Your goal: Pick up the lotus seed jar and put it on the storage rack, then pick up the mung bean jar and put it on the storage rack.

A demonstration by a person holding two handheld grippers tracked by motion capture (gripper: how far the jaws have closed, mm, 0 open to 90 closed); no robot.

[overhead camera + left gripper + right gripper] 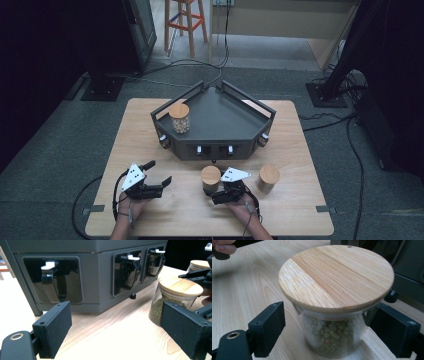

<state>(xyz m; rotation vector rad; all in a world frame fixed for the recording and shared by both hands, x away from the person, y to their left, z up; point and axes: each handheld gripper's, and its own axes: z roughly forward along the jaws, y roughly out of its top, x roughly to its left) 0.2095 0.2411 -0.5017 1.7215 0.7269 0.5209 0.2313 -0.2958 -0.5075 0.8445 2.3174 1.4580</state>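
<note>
We had the right gripper (pixel 218 194) down near the 6 o'clock edge of the wooden table (pixel 295 215), its jaws either side of the green-bean jar (pixel 334 340) with the round wooden lid (pixel 336 277). In the right gripper view there was a gap between the left pad and the glass, and we couldn't tell if the other pad touched, so the jar just stood on the table between spread jaws. Our left gripper (pixel 157 172) sat around 7 o'clock, jaws wide apart with nothing between them, facing the dark grey tray stand (pixel 220 117) at the centre. A second jar (pixel 268 178) stood just at 3 o'clock of the first, and a third jar (pixel 179 118) was up on the stand's tray at about 11 o'clock.
</note>
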